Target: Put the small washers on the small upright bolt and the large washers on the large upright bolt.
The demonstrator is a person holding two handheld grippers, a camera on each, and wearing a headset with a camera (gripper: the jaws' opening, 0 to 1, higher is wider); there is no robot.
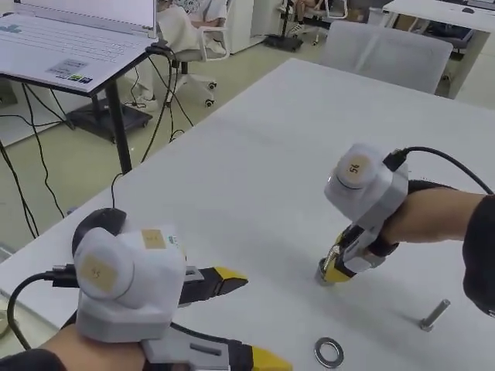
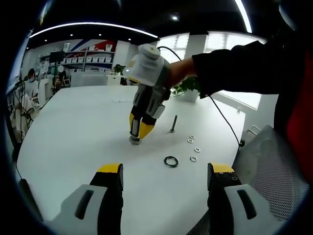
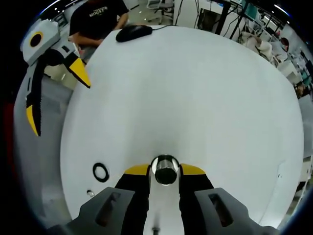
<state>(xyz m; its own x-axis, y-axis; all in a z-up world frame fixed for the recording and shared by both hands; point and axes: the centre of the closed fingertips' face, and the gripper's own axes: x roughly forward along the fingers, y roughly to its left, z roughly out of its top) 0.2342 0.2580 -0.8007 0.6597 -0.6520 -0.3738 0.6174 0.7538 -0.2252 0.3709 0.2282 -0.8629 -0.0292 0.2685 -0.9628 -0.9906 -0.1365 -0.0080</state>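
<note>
Nearest the person, the left gripper [image 1: 251, 317] hovers low over the table edge with its yellow-tipped jaws apart and nothing between them. Just beyond it one large washer [image 1: 329, 352] lies flat on the white table [image 1: 255, 178], on no bolt.

Further in, the right gripper [image 1: 334, 272] points straight down, its jaws closed against the sides of the large bolt [image 3: 165, 169], which stands on the tabletop. Whether a washer already sits around that bolt I cannot tell, since the jaws hide its base.

Off to the right stands the small bolt [image 2: 173, 123], upright and bare as far as the left gripper view shows. Four small washers [image 2: 197, 150] lie scattered flat beside it, between it and the table edge.

My judgement is that the task is barely begun: every washer I can make out is loose on the table, so the large one and all the small ones remain to be threaded.

The surface is matte white, smooth and uncluttered, with a black mouse [image 3: 134, 32] near its far end. Beyond it is an open office or lab. A laptop [image 1: 77, 39] rests on a neighbouring desk, with cables [image 1: 35, 154] hanging under it. A grey chair [image 1: 387, 50] stands at the far side, and people sit further back.
</note>
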